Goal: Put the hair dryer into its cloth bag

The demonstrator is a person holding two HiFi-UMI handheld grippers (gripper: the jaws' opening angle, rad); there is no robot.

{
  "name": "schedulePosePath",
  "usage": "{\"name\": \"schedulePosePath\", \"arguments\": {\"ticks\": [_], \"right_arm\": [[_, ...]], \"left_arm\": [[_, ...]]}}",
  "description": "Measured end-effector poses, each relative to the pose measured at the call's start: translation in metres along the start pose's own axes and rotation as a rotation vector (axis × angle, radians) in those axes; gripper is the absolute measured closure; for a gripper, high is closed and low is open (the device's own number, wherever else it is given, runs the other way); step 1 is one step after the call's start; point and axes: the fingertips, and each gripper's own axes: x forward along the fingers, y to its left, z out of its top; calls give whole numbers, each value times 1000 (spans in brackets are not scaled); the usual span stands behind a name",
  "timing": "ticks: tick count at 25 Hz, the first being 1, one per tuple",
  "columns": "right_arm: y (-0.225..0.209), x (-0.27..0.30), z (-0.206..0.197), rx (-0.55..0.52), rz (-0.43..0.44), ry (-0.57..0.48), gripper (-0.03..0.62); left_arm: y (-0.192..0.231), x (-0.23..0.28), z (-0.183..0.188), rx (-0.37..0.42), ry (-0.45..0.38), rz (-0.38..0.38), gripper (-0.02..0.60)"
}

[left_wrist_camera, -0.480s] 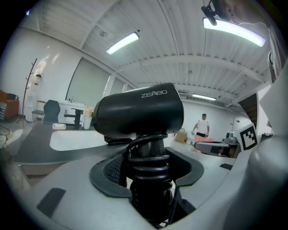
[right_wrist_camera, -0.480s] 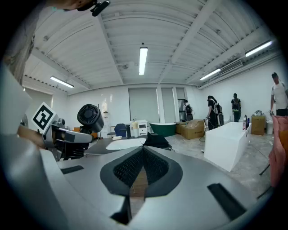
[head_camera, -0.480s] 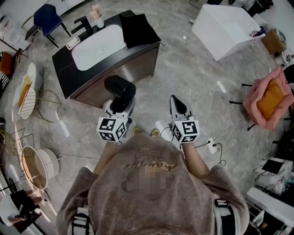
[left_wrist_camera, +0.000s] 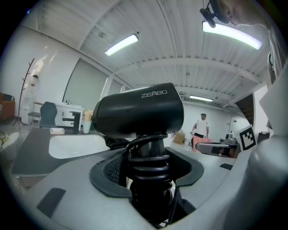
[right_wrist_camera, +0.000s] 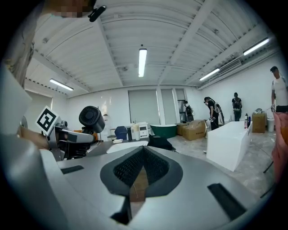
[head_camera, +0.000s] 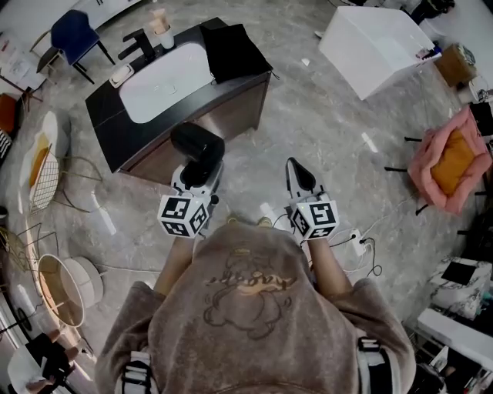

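The black hair dryer [head_camera: 198, 148] stands upright in my left gripper [head_camera: 197, 175]. In the left gripper view its barrel [left_wrist_camera: 139, 110] fills the middle, and the jaws are shut on the handle with its wound cord [left_wrist_camera: 148, 173]. The black cloth bag [head_camera: 235, 50] lies on the right end of the dark vanity counter [head_camera: 108, 108], ahead of both grippers. My right gripper [head_camera: 297, 173] is shut and holds nothing; it hangs over the floor to the right of the vanity. The right gripper view shows the shut jaws [right_wrist_camera: 143, 150], the dryer [right_wrist_camera: 91, 119] at left and the bag [right_wrist_camera: 159, 143] beyond.
A white basin [head_camera: 166, 77] and a cup [head_camera: 160, 23] sit on the vanity. A white tub [head_camera: 377, 42] stands at back right, a pink seat [head_camera: 451, 161] at right, a blue chair [head_camera: 73, 35] at back left. A power strip with cables [head_camera: 356, 245] lies on the floor.
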Motion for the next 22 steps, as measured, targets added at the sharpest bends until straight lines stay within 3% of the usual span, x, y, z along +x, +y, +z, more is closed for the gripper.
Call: {"name": "schedulePosePath", "arguments": {"ticks": [10, 22], "right_arm": [[8, 38, -17, 21, -30, 15, 599], [-39, 131, -4, 38, 10, 3, 599]], "left_arm": [[46, 12, -3, 2, 18, -24, 328], [75, 98, 16, -2, 28, -43, 328]]}}
